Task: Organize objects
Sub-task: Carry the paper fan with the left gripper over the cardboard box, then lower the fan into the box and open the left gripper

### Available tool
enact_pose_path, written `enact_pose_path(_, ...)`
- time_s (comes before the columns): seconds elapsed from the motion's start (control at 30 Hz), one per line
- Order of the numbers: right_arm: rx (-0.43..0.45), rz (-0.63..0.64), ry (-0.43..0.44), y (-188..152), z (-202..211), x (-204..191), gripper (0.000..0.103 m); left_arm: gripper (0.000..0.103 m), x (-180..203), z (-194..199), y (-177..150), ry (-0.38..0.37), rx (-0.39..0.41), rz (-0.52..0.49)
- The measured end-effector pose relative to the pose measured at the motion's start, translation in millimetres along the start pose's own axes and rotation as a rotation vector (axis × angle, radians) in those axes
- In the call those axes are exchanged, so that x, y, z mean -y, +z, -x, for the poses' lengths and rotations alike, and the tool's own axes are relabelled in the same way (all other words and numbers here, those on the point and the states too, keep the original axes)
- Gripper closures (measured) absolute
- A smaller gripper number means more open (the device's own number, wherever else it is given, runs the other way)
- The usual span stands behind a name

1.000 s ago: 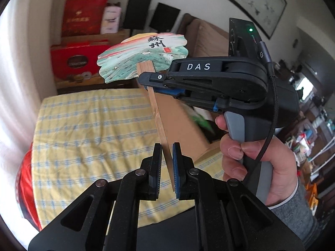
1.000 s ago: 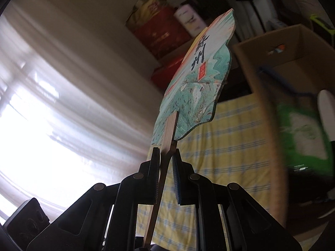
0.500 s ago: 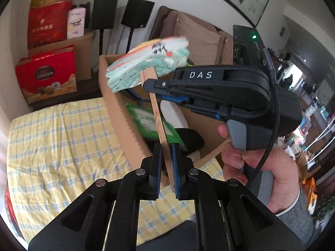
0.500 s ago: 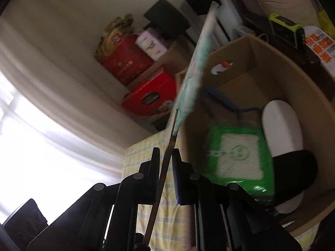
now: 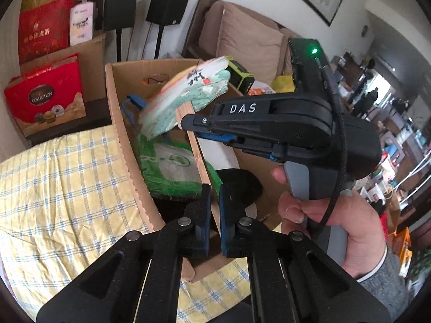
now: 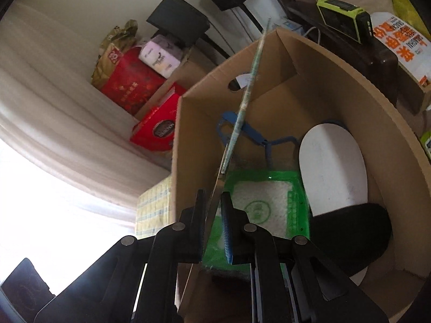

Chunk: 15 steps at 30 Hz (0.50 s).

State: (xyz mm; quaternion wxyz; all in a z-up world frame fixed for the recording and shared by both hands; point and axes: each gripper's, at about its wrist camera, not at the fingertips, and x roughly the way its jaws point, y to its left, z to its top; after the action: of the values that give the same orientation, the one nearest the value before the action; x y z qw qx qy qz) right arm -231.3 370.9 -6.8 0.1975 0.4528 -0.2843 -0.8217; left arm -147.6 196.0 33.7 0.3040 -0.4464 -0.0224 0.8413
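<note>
A paper hand fan [image 5: 186, 94] with a green painted face and a flat wooden handle [image 5: 199, 158] is held over an open cardboard box [image 5: 124, 134]. My left gripper [image 5: 214, 210] is shut on the lower handle. My right gripper [image 5: 188, 122] is shut on the handle just under the fan face. In the right wrist view the fan [image 6: 250, 86] is edge-on, rising from my right gripper [image 6: 212, 212] over the box [image 6: 188, 134].
Inside the box lie a green packet [image 6: 269, 207], a white oval object [image 6: 334, 167], a black item [image 6: 353, 228] and a blue handled thing [image 6: 256, 134]. The box stands on a yellow checked cloth [image 5: 59, 188]. Red gift boxes [image 5: 45, 97] and speakers [image 5: 167, 5] stand behind.
Both grippers have carried the fan from above the checked cloth to over the open box. The fan has tilted and now shows edge-on to the right wrist camera.
</note>
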Motion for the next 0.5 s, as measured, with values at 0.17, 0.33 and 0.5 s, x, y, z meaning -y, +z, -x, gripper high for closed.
enact_pose_path(0.17,-0.001,0.008,-0.023,5,-5,4,0.091,0.098,-10,-17,-2,-0.002,-0.036,0.041)
enact_pose_path(0.33,-0.006,0.029,-0.113,14,-9,7,0.091,0.098,-21,-29,-5,0.009,-0.068,0.079)
enact_pose_path(0.5,0.014,0.078,-0.170,15,1,4,0.091,0.098,-26,-23,-8,0.009,-0.061,0.082)
